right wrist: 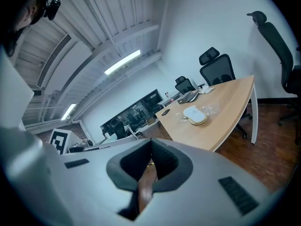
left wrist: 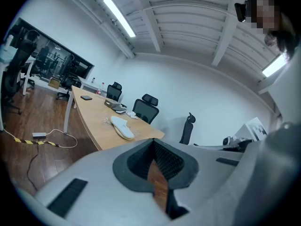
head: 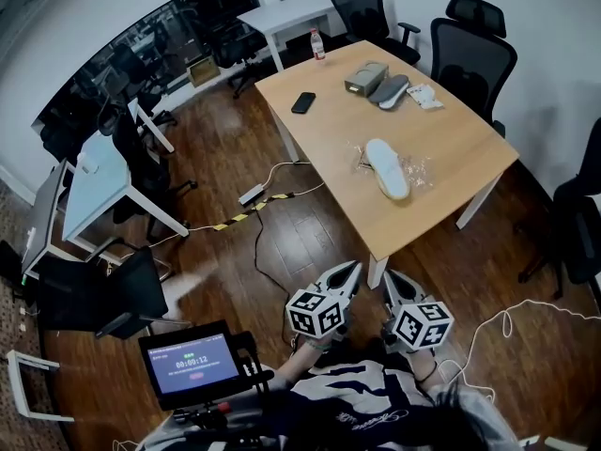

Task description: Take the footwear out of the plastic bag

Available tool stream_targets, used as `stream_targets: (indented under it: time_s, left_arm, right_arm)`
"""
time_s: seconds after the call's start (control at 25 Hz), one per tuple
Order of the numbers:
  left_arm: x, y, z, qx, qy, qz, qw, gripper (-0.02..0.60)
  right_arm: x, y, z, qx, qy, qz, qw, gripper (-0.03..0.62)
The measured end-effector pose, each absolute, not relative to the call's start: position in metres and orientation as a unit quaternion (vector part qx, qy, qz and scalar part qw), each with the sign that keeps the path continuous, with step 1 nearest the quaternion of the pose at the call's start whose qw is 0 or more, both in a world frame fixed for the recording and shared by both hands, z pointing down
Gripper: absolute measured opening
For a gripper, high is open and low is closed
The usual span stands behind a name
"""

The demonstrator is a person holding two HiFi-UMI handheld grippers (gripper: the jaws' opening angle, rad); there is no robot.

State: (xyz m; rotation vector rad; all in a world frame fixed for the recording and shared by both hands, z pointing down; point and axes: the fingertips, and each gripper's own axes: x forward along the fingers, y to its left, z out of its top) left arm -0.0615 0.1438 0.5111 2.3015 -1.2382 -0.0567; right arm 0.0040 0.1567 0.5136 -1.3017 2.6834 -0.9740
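the left claw [head: 349,272] and the right claw [head: 392,282] are both pinched shut on nothing. in the head view they're held side by side, low in front of the person, with their tips aimed at the near corner of the desk [head: 319,148]. the white slipper [head: 387,168] lies flat toward the desk's near end, well apart from both claws. the crinkled clear plastic bag [head: 420,169] is around it, though i can't tell whether the slipper is wholly inside.

in the left gripper view the jaws meet with only floor showing behind them, and the slipper [left wrist: 122,127] sits far off on the desk.

the right gripper view shows much the same: jaws together and empty, with the slipper [right wrist: 195,114] beyond.

i'd guess the slipper is light, soft and bendy, and the film flimsy and slippery. pinning a loose edge of the bag with one claw and pinching the slipper's heel rim with the other looks the best hold.
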Motion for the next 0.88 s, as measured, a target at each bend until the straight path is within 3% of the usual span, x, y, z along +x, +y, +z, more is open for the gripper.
stream_targets:
  time_s: [0.88]
  left_arm:
    - [-0.075, 0.145, 0.520, 0.852, -0.443, -0.028, 0.277, 0.003]
  right_arm:
    - [-0.013, 0.171, 0.522, -0.423, 0.850, -0.315, -0.015, -0.014]
